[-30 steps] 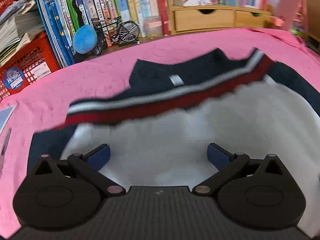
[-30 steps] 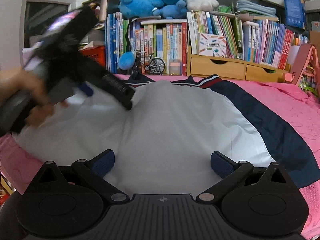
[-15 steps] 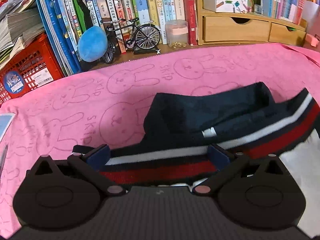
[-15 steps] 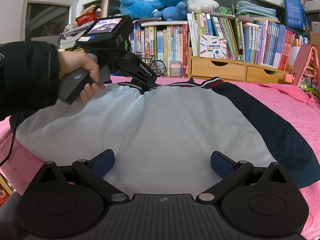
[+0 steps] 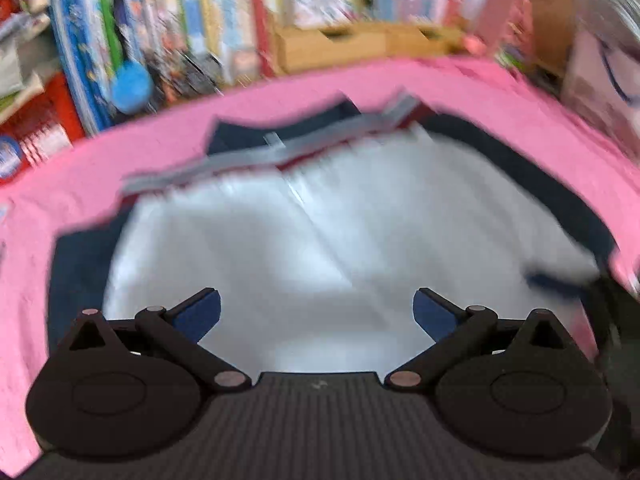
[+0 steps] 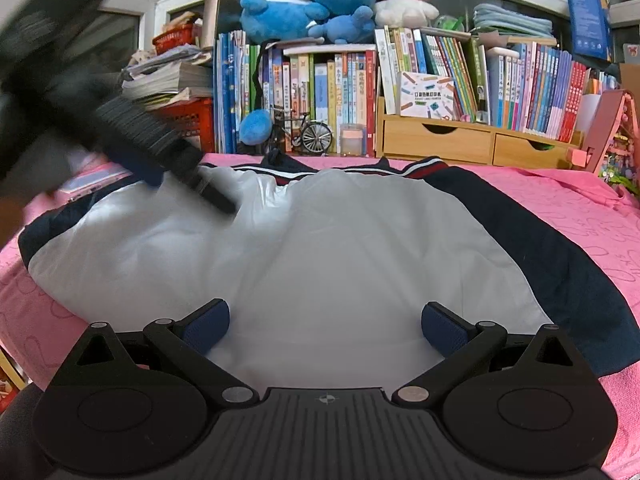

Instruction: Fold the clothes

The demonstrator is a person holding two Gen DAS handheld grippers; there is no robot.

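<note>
A white garment with navy side panels lies spread on the pink cloth, its red, white and navy striped collar at the far edge. My right gripper is open, low over the near white part, nothing between its fingers. My left gripper is open above the white middle, and its view is motion-blurred. Seen from the right wrist, the left tool is a dark blur over the garment's far left corner.
A pink rabbit-print cloth covers the surface. Behind it stand a bookshelf, a wooden drawer unit, a red crate, a toy bicycle, a blue ball and plush toys.
My left gripper has pulled back from the collar and swung toward the garment's middle, still open. The right gripper has not moved.
</note>
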